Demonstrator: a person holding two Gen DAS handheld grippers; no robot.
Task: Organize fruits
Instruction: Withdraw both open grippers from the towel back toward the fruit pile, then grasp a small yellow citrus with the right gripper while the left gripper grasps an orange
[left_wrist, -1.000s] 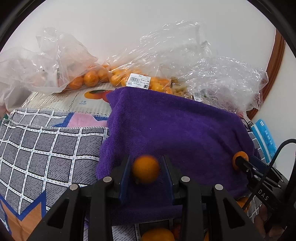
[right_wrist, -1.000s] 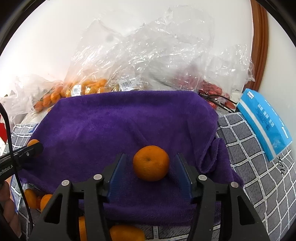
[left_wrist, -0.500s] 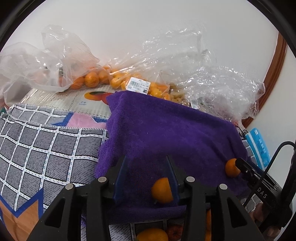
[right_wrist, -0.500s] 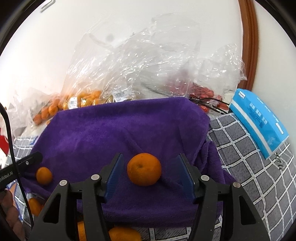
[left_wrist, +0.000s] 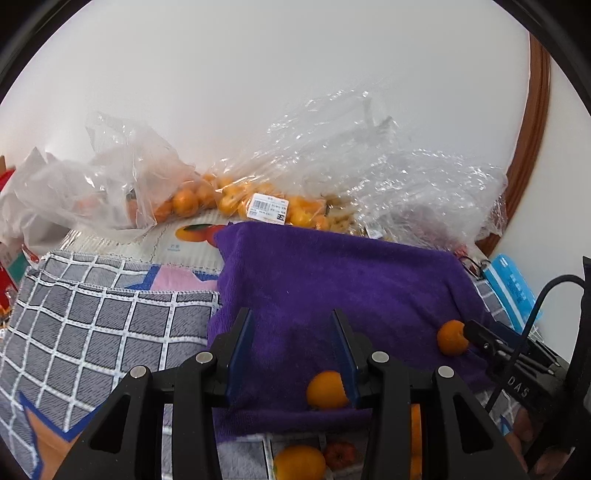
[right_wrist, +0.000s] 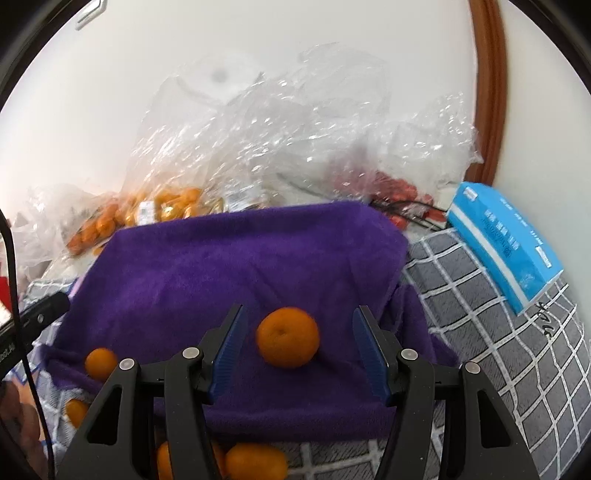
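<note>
Both hand-held grippers hang with their blue-lined jaws wide apart and nothing clamped between them. The left gripper (left_wrist: 291, 345) hovers over the near left part of a deep purple terry towel (left_wrist: 351, 280), where 1 small round orange mandarin (left_wrist: 327, 389) lies right beside the inner face of its right-hand jaw; whether the two touch cannot be told. The right gripper (right_wrist: 297, 345) frames a larger round orange tangerine (right_wrist: 288, 338) that sits free on the towel, midway between the jaws and clear of both.

Beyond the jaws, the towel is draped over a grey checked cloth (left_wrist: 110, 332). More loose orange fruits (right_wrist: 255, 463) and 1 small reddish fruit (left_wrist: 340, 456) lie off the towel's near edge. At the far side, crinkled clear plastic bags (left_wrist: 332, 166) hold more small oranges (left_wrist: 184, 203), and red fruit (right_wrist: 399, 192) shows under the wrap at far right. A bright blue tissue pack (right_wrist: 506, 236) rests on the checked cloth to the right.

The risk from here looks plain: both fruits are round and sit close to the towel's sagging near edge. A brush from a jaw could roll the small mandarin off among the unsorted fruit below. A lopsided closing could squeeze the tangerine out sideways, or drag the loose towel along with it.
</note>
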